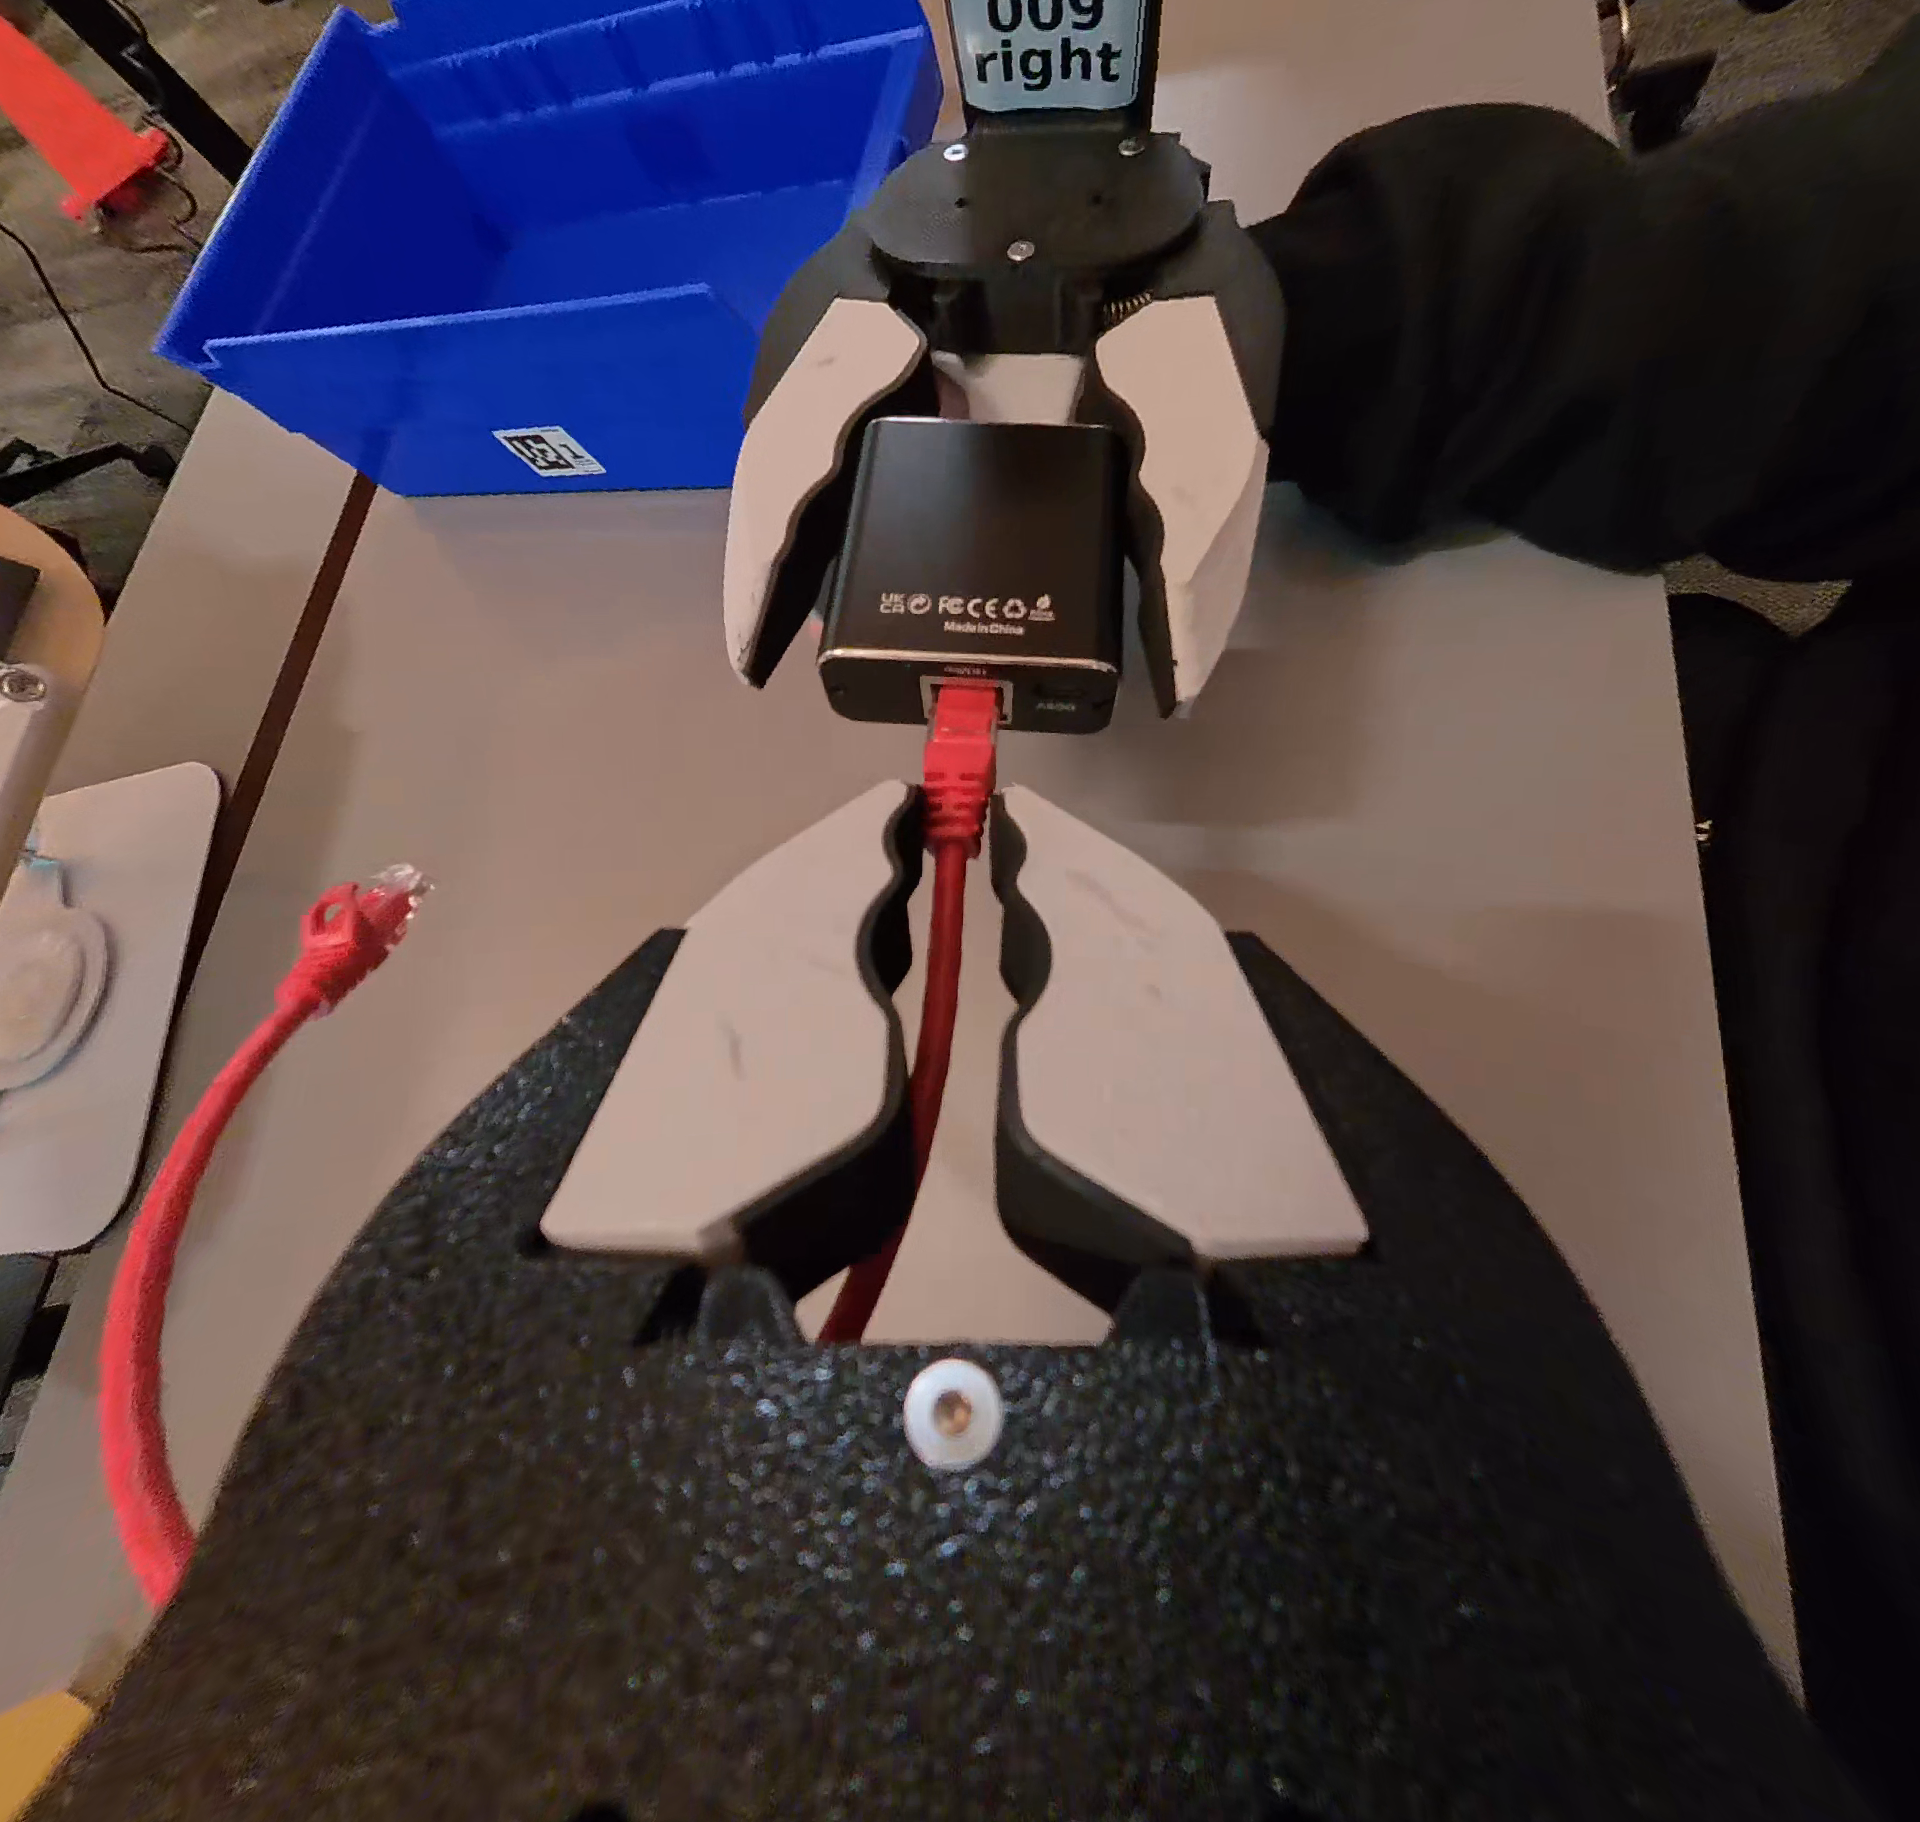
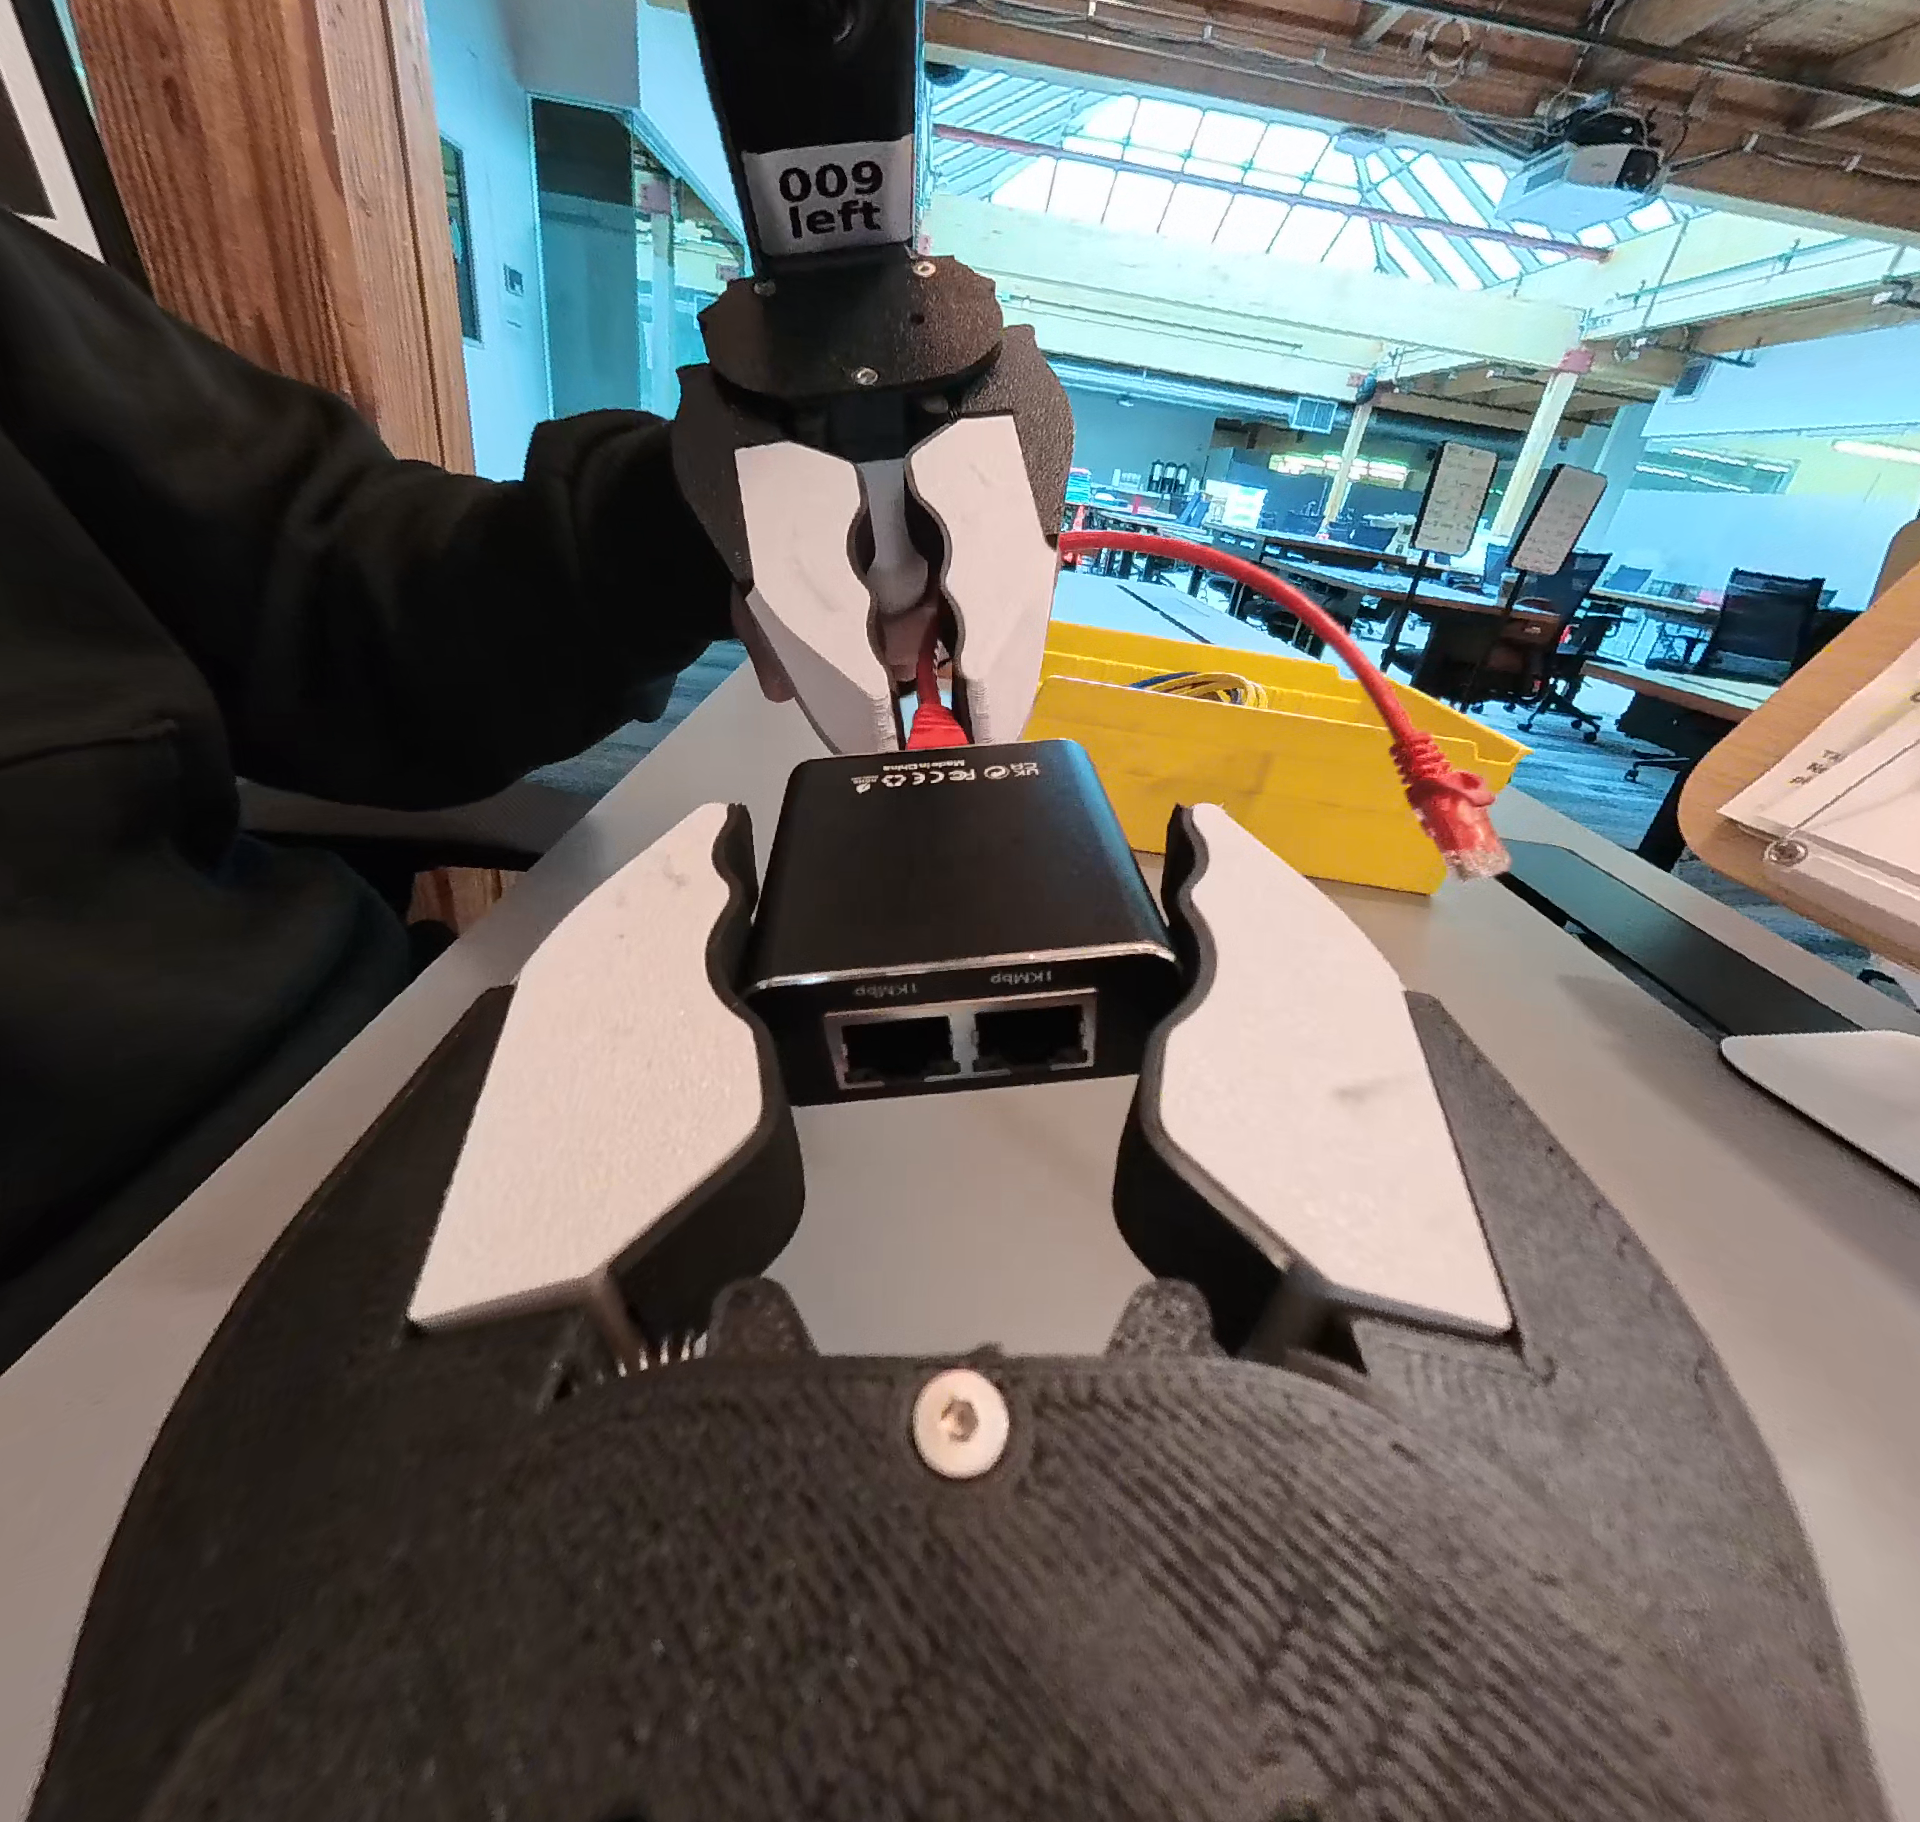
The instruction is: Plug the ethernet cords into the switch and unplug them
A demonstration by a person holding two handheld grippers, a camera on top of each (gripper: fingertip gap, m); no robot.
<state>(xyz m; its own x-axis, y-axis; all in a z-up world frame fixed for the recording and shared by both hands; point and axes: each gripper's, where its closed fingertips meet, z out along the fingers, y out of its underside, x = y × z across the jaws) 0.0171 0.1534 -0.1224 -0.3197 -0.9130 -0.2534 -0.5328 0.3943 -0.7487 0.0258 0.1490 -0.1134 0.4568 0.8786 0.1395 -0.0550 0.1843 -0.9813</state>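
Red cord seated in the switch, both tools holding.

The right tool is clamped across the flanks of the small black switch, lifted clear of the grey worktop; straight ahead of the left tool, the red ethernet cord runs between its narrowed fingers, which pinch the ribbed boot just behind the plug sitting in the single port. The two ports facing the right tool are empty. The cord's free plug hangs off to the left tool's left. The switch looks light, rigid and smooth-sided, so it could slip under a pull; the cord is limp, so the stiff boot is probably the place to grip, minding the latch tab.
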